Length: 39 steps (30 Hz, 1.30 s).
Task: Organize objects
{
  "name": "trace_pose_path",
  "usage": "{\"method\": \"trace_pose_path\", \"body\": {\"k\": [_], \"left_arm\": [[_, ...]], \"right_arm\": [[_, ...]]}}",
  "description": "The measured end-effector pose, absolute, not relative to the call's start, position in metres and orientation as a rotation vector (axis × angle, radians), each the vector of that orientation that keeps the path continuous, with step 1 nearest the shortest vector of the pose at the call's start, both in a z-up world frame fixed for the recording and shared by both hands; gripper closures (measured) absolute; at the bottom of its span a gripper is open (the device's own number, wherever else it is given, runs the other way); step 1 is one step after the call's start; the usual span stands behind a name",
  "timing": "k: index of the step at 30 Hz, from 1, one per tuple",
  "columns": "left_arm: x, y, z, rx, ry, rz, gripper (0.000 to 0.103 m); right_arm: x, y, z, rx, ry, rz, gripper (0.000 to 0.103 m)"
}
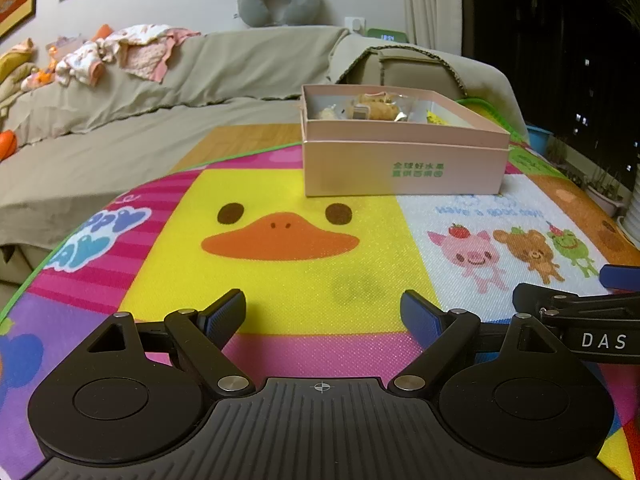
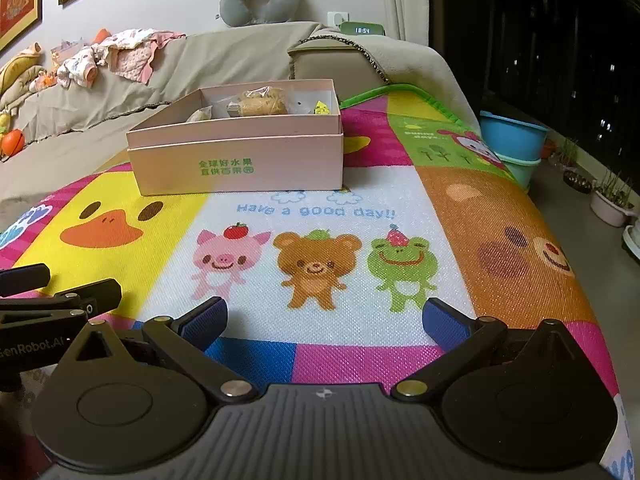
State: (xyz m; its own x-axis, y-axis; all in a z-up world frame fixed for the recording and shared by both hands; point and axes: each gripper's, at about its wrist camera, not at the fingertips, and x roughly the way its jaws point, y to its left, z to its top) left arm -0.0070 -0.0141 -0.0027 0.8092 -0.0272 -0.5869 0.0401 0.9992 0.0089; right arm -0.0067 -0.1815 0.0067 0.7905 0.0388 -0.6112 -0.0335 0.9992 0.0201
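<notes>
With both the left claw (image 1: 323,312) and the right claw (image 2: 323,320) spread wide and empty above the play mat (image 1: 304,280), a reach toward the wrapped snacks (image 2: 260,105) in the pink box (image 2: 240,164) ahead seems called for.

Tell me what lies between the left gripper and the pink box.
Nothing but bare mat: the left wrist view shows only its printed duck face between the open left gripper and the pink box.
</notes>
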Motion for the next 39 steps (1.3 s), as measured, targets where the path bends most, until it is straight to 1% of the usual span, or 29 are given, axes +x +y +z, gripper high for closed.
{"method": "trace_pose_path", "body": {"k": [39], "left_arm": [[-0.0020,-0.0154,-0.0025,0.001,0.631,-0.024,0.012]], "right_arm": [[0.0013,-0.1788,0.0066,0.003,0.660,0.055,0.000]]}}
